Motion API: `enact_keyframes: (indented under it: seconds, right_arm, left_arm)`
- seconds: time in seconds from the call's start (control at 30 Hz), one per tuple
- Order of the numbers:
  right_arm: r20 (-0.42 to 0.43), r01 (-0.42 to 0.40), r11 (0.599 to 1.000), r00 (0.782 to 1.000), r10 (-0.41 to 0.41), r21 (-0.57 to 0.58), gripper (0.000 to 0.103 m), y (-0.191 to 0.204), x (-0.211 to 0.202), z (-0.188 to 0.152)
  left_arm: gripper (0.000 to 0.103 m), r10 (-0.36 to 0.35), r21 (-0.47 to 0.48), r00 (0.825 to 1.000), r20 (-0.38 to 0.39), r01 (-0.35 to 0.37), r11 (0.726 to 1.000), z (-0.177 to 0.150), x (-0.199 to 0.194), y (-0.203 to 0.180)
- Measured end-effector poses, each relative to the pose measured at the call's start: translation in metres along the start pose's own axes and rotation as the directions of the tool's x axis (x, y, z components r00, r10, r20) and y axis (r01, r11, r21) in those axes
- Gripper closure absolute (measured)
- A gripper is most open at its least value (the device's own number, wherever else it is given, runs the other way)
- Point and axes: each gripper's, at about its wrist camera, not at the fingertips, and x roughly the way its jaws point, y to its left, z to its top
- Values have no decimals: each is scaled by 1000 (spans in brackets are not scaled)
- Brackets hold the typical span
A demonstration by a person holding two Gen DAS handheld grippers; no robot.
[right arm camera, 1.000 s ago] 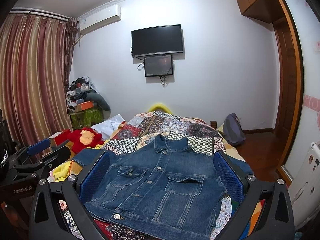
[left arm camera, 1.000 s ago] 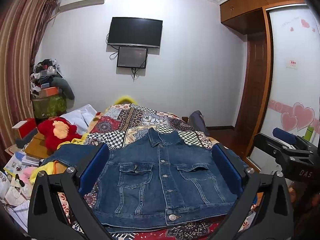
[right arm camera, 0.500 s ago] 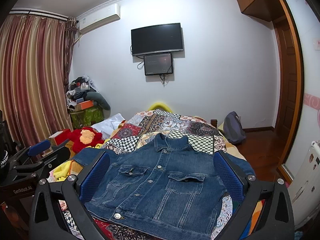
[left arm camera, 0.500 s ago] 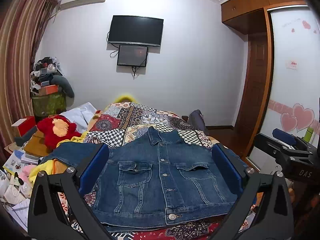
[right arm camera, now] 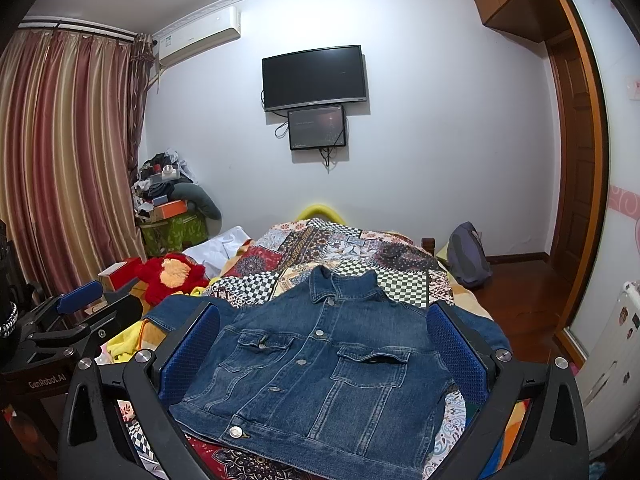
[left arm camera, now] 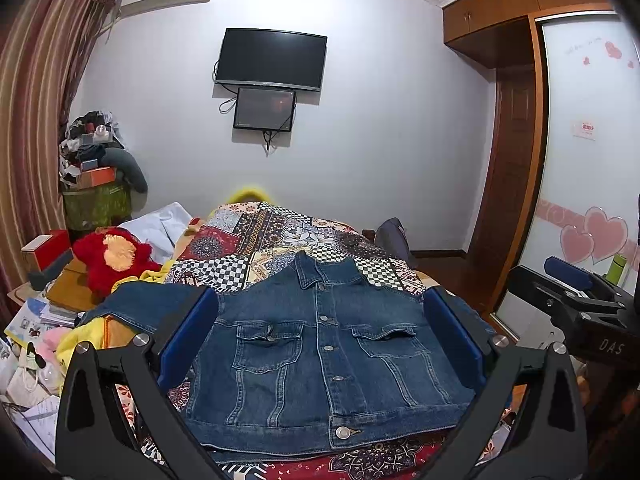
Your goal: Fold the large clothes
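Denim jacket, dark blue, buttoned, lies flat face-up on patchwork-quilt bed, unchanged from a second ago. Left claw and right claw hover spread wide, empty; folding not started.

left tool: jaws wide apart | right tool: jaws wide apart

Dark blue denim jacket; multicolour patchwork quilt, black-white checks; red plush toy; striped maroon-gold curtain.
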Motion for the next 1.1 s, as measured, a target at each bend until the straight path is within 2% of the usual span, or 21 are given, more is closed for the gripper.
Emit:
enact_keyframes:
  seconds: [0.47,0.67,0.9,1.0,1.1]
  right_arm:
    - [-18,-7,1000,1000,7,-4,0,5,4,-4]
    - [-48,-11,1000,999,10,-16,0,12,20,-1]
    - [-125,-20,999,992,16,-32,0,21,55,2]
    - [-157,-7,999,988,0,-48,0,25,78,2]
    - [-192,-2,998,981,-9,-57,0,28,105,2]
  left_arm:
    - [0,6,-13,1000,-1,-6,1000,-3,3,5]
    - [0,20,-32,1000,-11,-20,999,-4,10,17]
    - [0,100,-54,994,-43,-102,993,-6,35,48]
    - [0,142,-69,986,-83,-148,987,-7,54,72]
    - [0,196,-86,971,-135,-209,974,-9,76,103]
